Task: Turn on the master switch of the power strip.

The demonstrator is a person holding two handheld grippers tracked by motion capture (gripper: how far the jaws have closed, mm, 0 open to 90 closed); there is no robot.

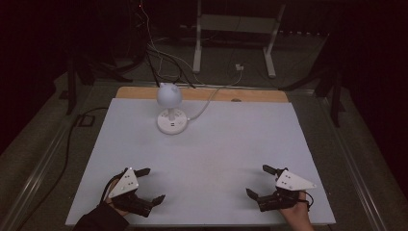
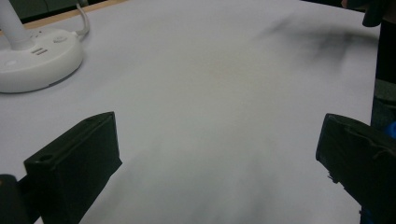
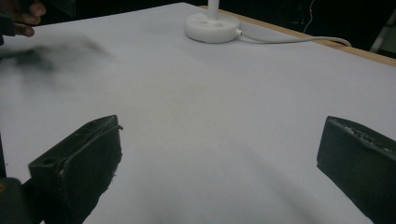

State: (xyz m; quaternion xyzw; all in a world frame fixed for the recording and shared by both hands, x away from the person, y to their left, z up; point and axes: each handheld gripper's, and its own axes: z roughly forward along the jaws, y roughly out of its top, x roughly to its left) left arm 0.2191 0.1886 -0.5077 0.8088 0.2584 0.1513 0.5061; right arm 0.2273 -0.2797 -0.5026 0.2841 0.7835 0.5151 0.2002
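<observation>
While both hands wait at the bottom edge of the high view, nothing is gripped yet. Low on the left, the left gripper (image 1: 147, 185) hovers over the white table sheet (image 1: 216, 154) with its jaws spread wide and nothing between them; its own view shows the two black jaws far apart over bare sheet.

Moving right and up, the one thing on the table is the small white lamp (image 1: 169, 108), in the upper left-centre of the high view near the far wooden edge. It has a round dome head on a short stem, upright on a round base (image 2: 35, 65) that carries what look like sockets and a button. Its white cable (image 1: 211, 98) trails off the back of the table to the right. The lamp is well apart from both grippers.

Low on the right, the right gripper (image 1: 260, 181) is likewise open and empty, and the lamp base (image 3: 212, 27) sits at the top of its view.

My guess is that the lamp is the target, and the left gripper is the nearer. A good reach would go forward and low, jaws kept apart, aiming for the stem or the rim of the base, not the smooth dome, which would likely slip. Coming from the left side keeps clear of the cable.
</observation>
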